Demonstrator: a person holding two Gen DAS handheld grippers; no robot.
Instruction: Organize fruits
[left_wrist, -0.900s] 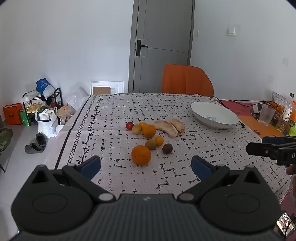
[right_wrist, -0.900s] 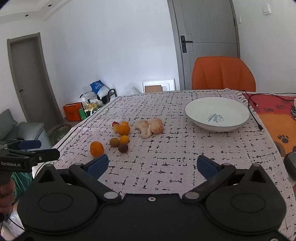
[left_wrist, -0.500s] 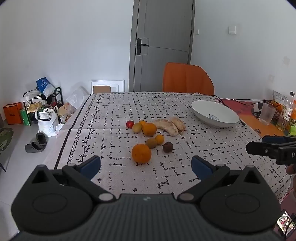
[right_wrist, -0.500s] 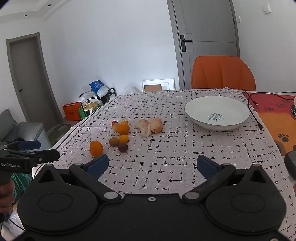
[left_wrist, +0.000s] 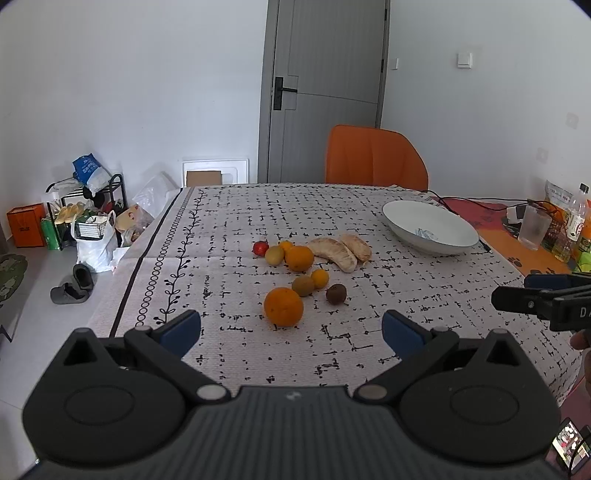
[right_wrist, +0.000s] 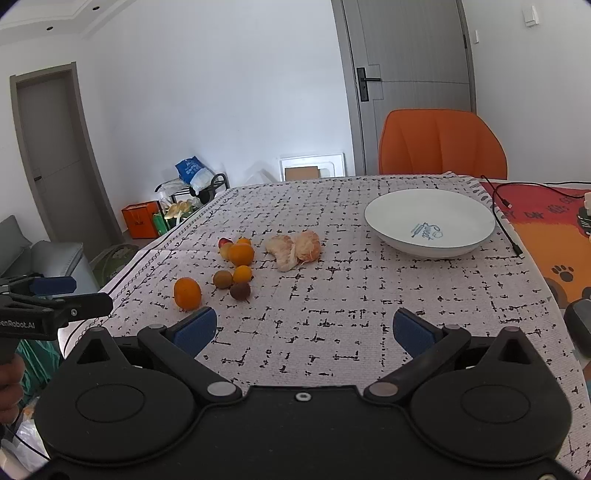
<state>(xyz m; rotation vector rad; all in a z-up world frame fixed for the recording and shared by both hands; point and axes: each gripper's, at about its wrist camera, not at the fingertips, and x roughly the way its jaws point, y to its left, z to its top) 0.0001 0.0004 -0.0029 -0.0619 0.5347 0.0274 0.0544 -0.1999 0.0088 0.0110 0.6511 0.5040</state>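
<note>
Both your left gripper (left_wrist: 291, 332) and right gripper (right_wrist: 304, 330) hang with jaws wide apart, holding nothing. The large orange (left_wrist: 283, 307) sits mid-frame, nearest you: firm, round, likely to roll, so pinch across its middle. The patterned tablecloth (left_wrist: 424, 295) may bunch; the white bowl (right_wrist: 430, 223) waits upper right.

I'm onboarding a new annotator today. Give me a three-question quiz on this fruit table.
1. True or false: the white bowl already holds fruit.
2. Which fruit lies nearest the left gripper: A) big orange B) red fruit C) peeled segments?
3. What state are the right gripper fingers in?

Key: 1 false; 2 A; 3 open, holding nothing.
</note>
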